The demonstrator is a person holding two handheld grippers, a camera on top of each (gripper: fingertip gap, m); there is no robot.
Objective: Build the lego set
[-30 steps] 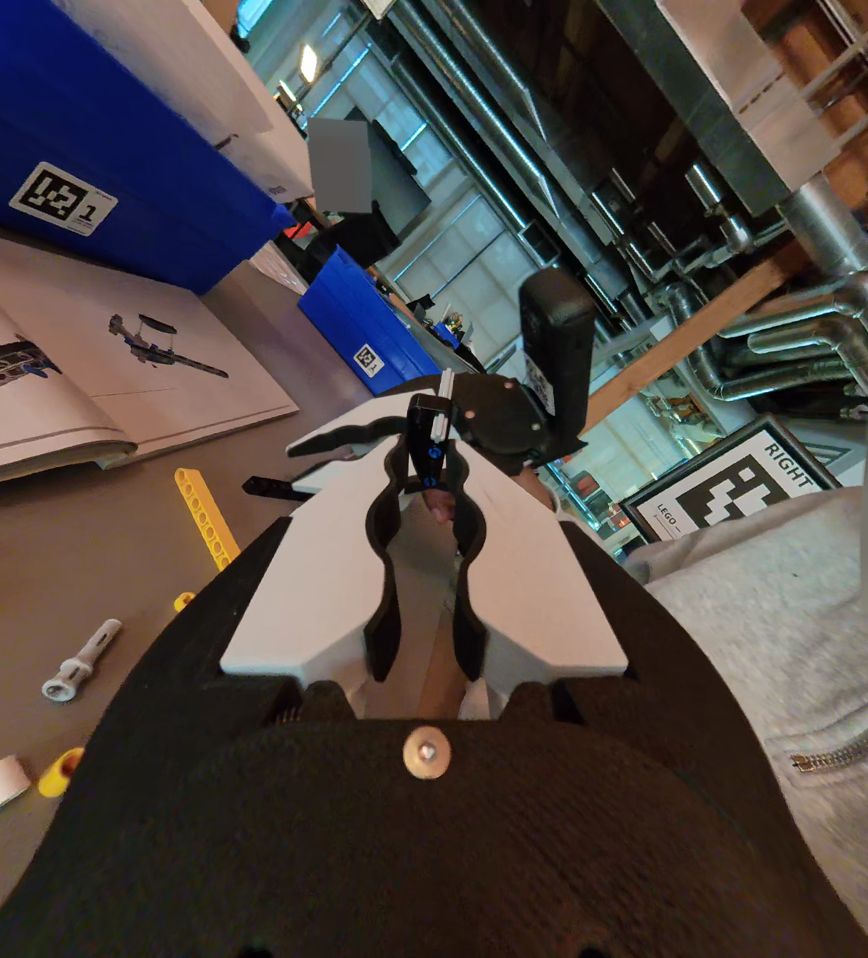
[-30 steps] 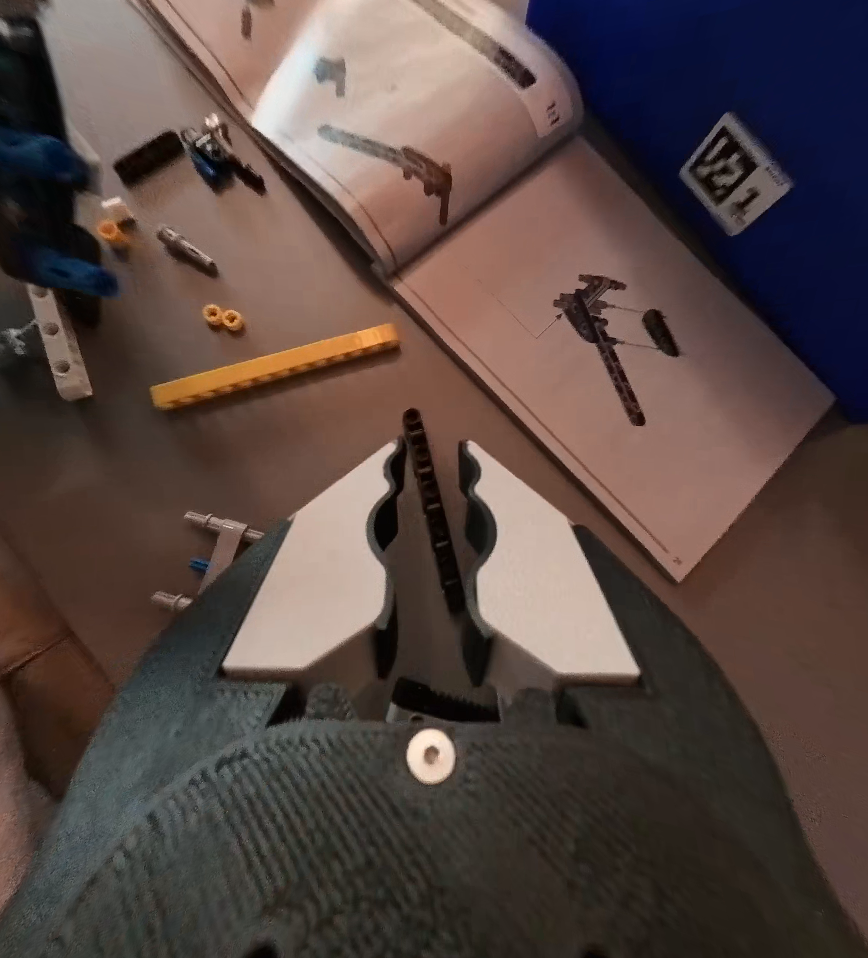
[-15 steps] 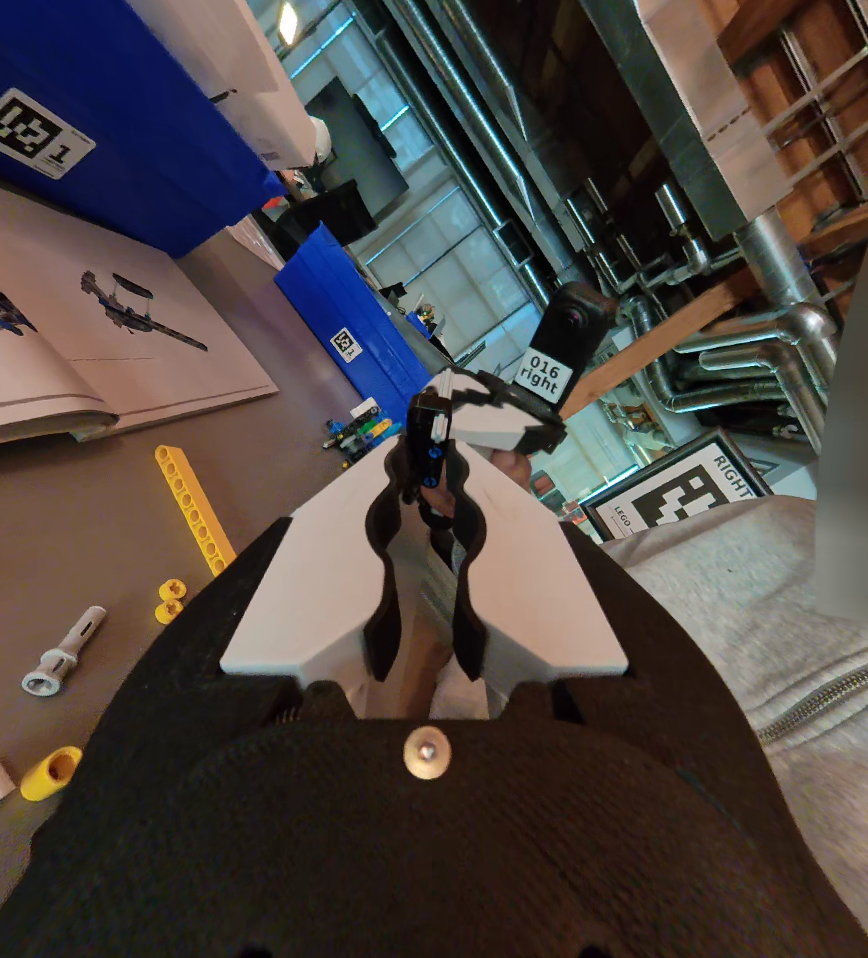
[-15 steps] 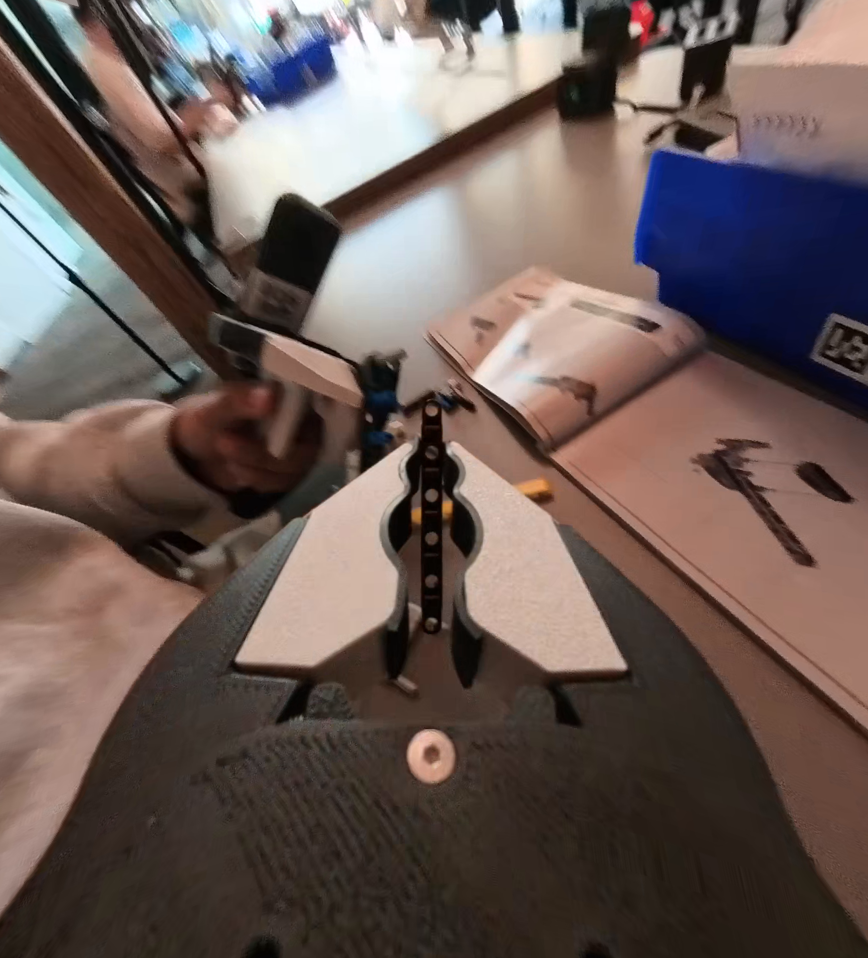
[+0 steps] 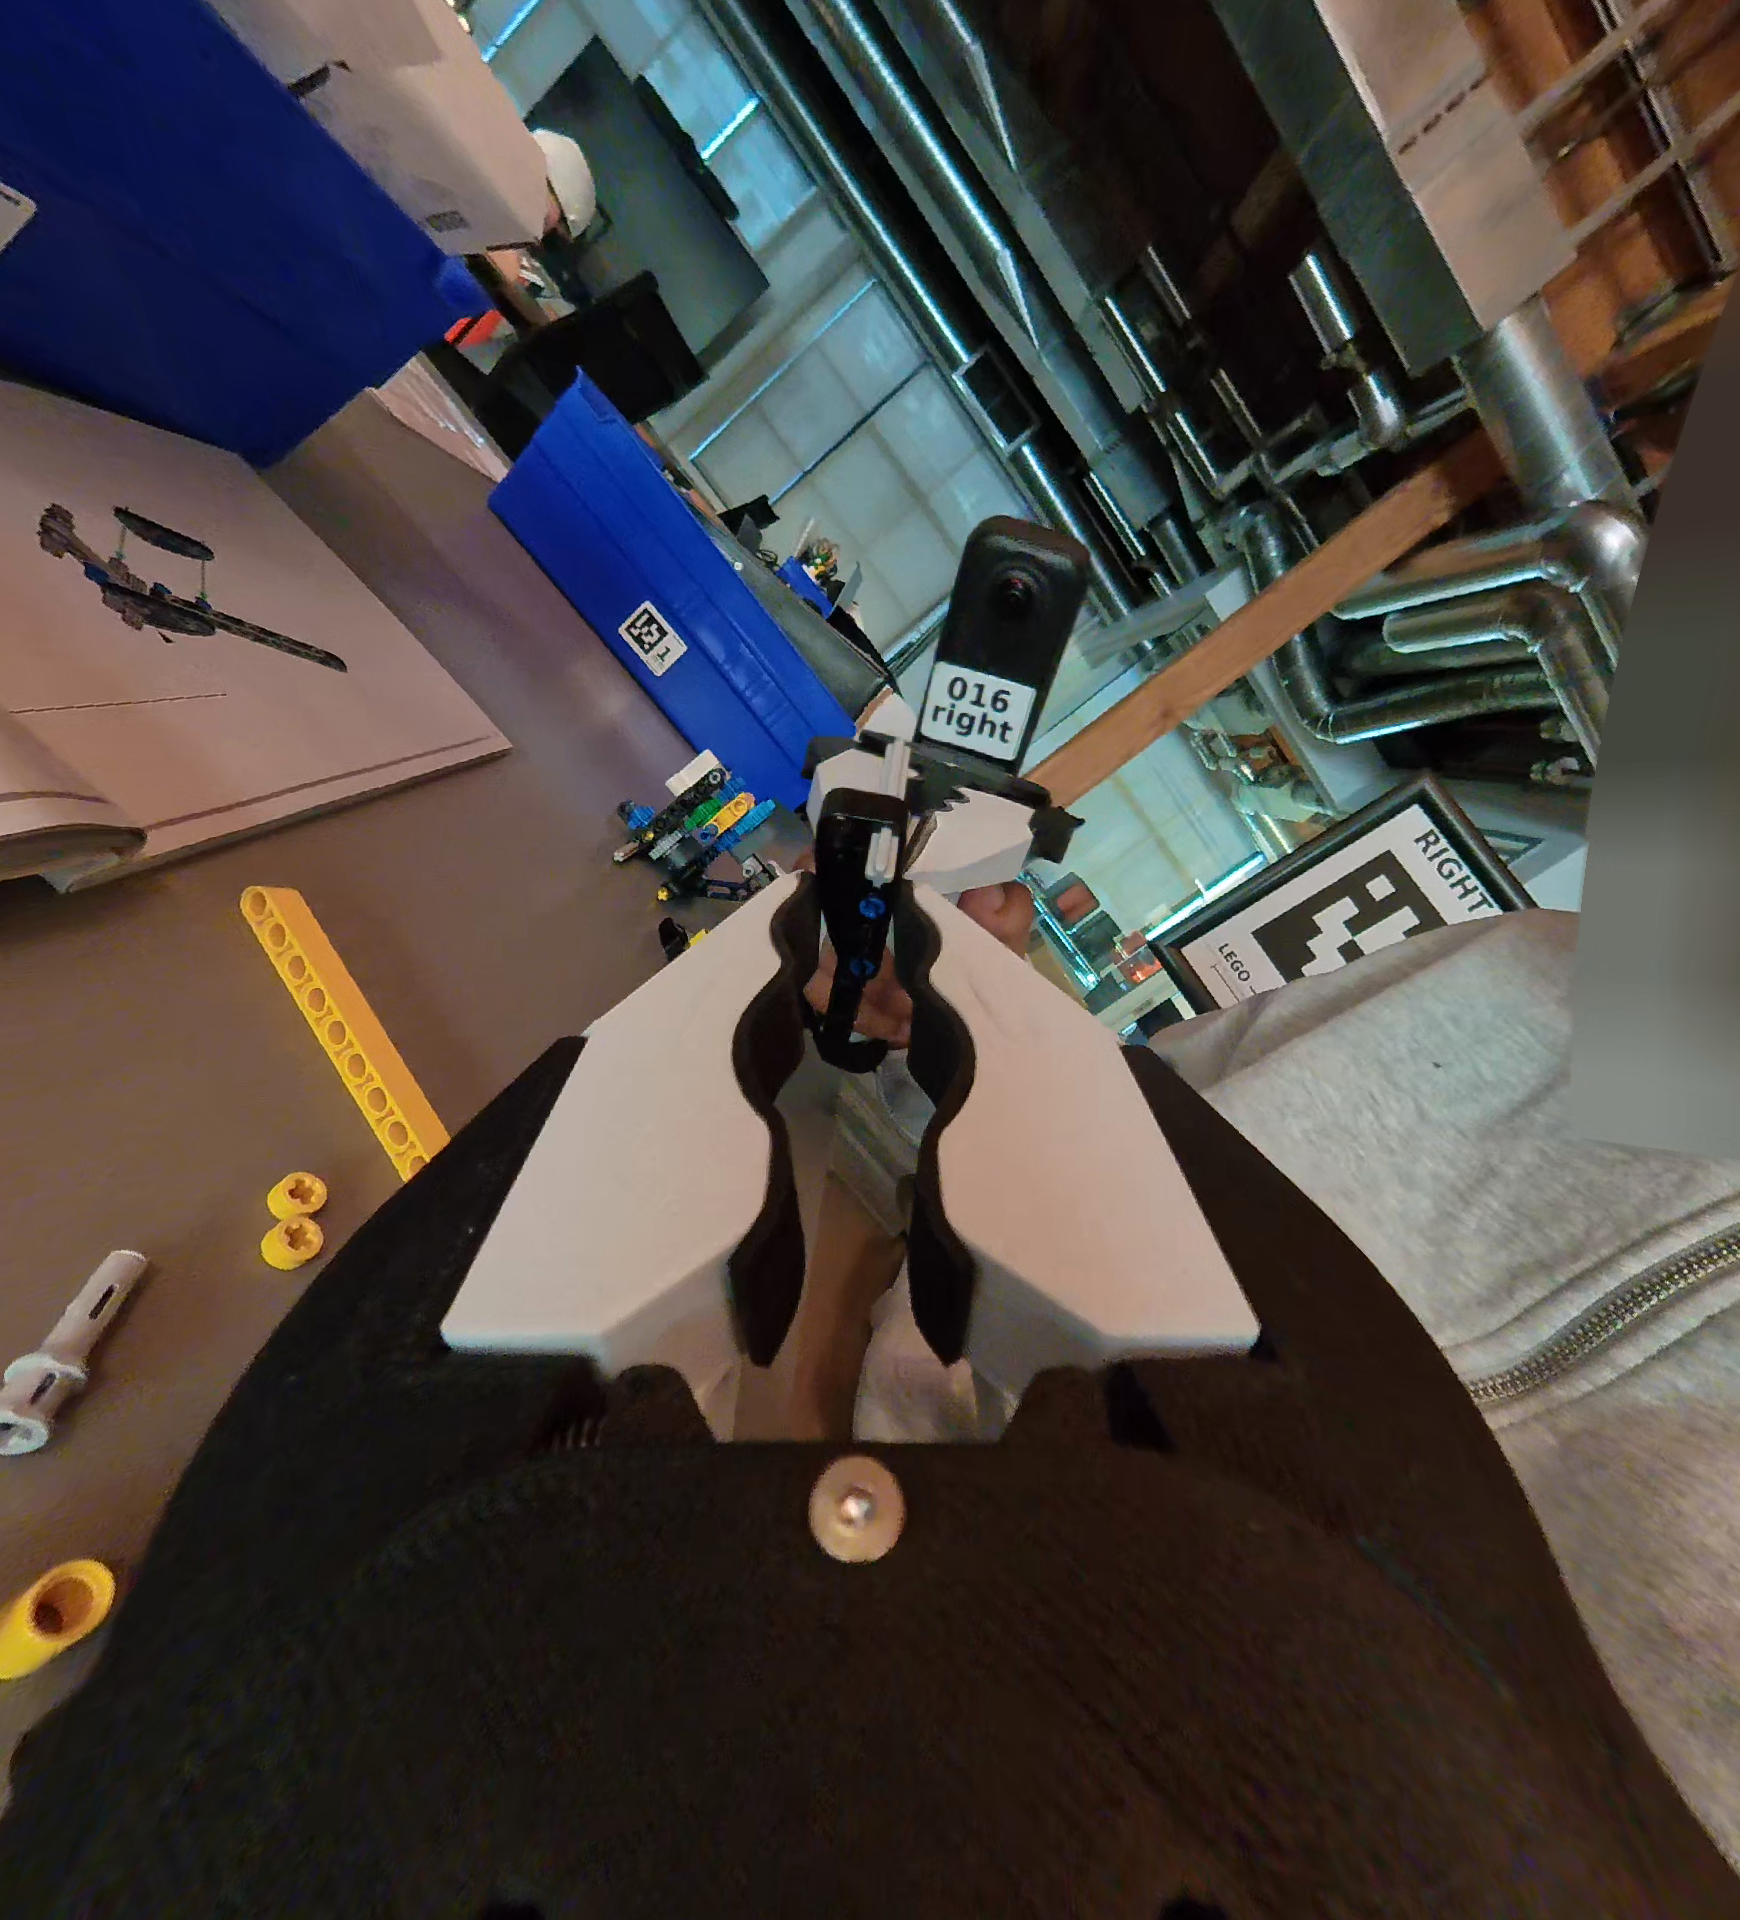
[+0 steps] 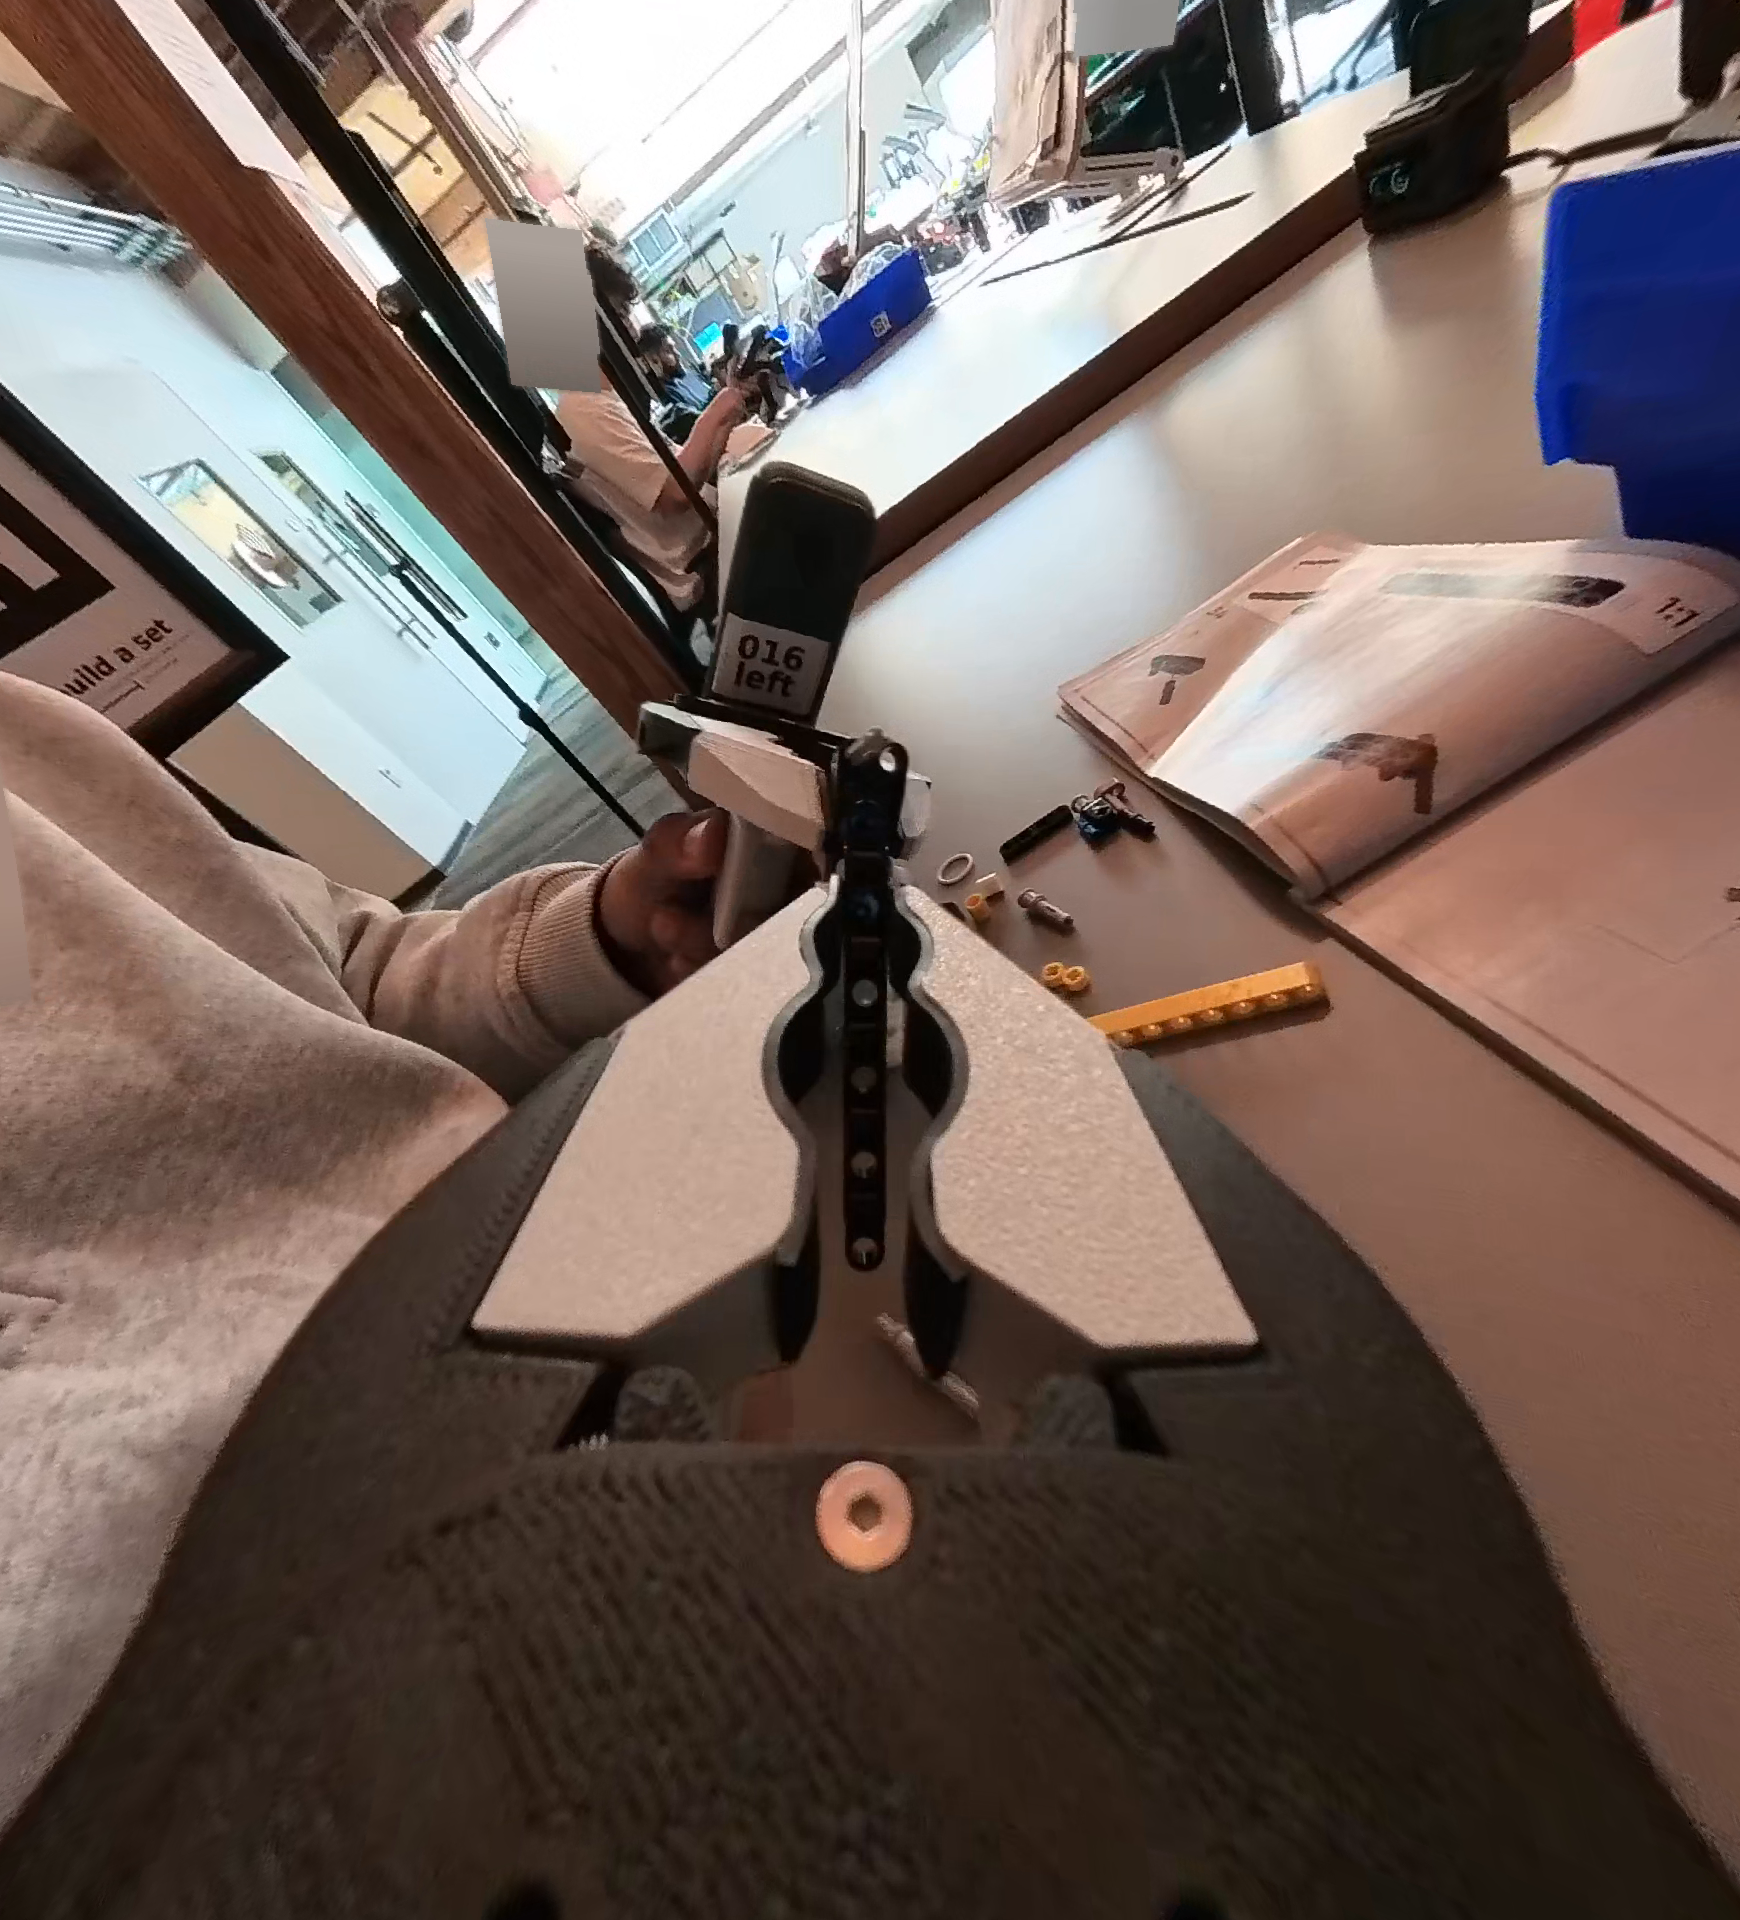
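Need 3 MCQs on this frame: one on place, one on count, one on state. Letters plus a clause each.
1. The long yellow beam lies:
A. on the table
B. in the blue bin
C. on the booklet

2. Small yellow bushes near that beam:
A. one
B. two
C. four

3. The right tongs are:
A. wide open
B. empty
C. shut on the black beam

Key:
1 A, it rests flat on the brown table, short of the booklet.
2 B, a pair sits side by side.
3 C, the black beam sits between the closed fingers.
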